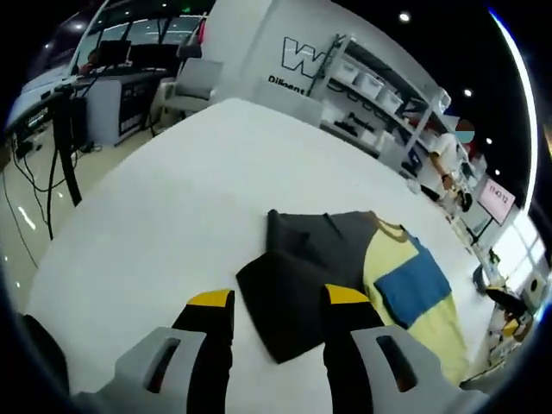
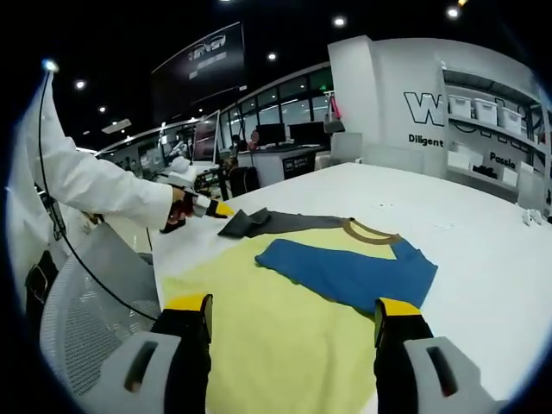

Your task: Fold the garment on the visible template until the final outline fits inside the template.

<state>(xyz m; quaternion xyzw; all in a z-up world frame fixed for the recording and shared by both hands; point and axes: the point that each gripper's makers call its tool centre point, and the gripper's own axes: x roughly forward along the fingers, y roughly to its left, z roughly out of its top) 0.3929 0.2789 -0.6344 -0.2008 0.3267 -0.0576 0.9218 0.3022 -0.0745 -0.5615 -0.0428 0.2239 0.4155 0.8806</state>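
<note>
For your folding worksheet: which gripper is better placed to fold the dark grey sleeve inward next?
Probably the left gripper: its open jaws straddle the dark grey sleeve. The right gripper hovers open over the yellow body, farther away.

Yellow, blue and grey garment (image 2: pixel 293 319)

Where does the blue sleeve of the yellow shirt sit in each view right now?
Left gripper view: the folded blue sleeve lies right of centre on the yellow shirt, beyond the right jaw tip.
Right gripper view: the blue sleeve lies at centre, across the shirt, between and above the jaw tips.
Shared landmark: the tan ribbed collar, just past the sleeve beside the dark grey fabric.
</note>
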